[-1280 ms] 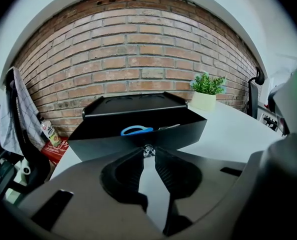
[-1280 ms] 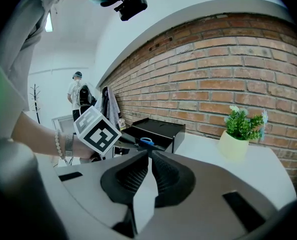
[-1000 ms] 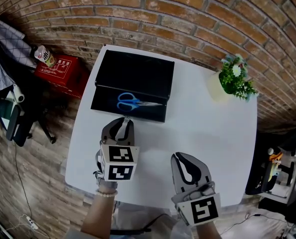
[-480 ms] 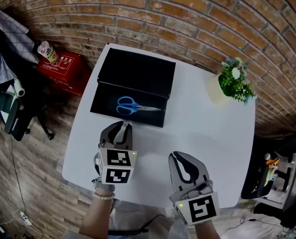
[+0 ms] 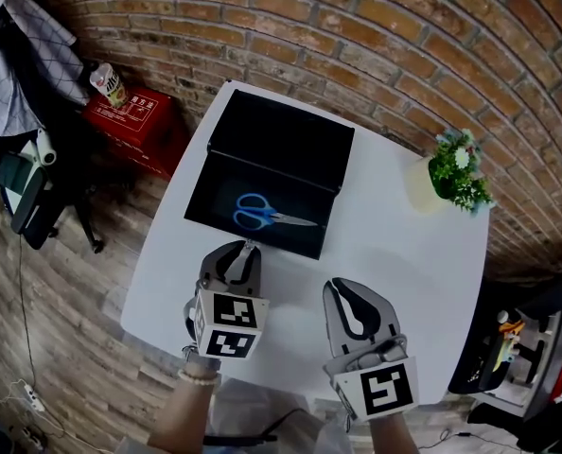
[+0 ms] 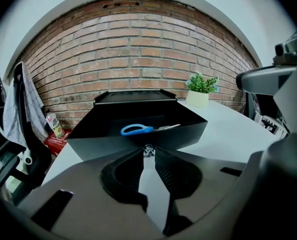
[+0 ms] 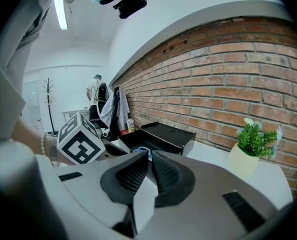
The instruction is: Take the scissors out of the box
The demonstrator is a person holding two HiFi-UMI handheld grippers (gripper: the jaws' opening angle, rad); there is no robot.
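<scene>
The blue-handled scissors (image 5: 267, 214) lie inside the open black box (image 5: 215, 201) on the white bench (image 5: 409, 253) – left tongs (image 5: 250, 246) just before it, right tongs (image 5: 341, 288) nearby – both pinched together, empty.

Likely an office or studio workroom; a white table (image 5: 385, 253) stands against a brick wall (image 5: 357, 26); left of the table, a wheeled office chair (image 5: 21, 192) draped with cloth (image 5: 11, 74) on wood-plank floor (image 5: 63, 329); a potted plant (image 5: 461, 173) on the table's far right corner.
</scene>
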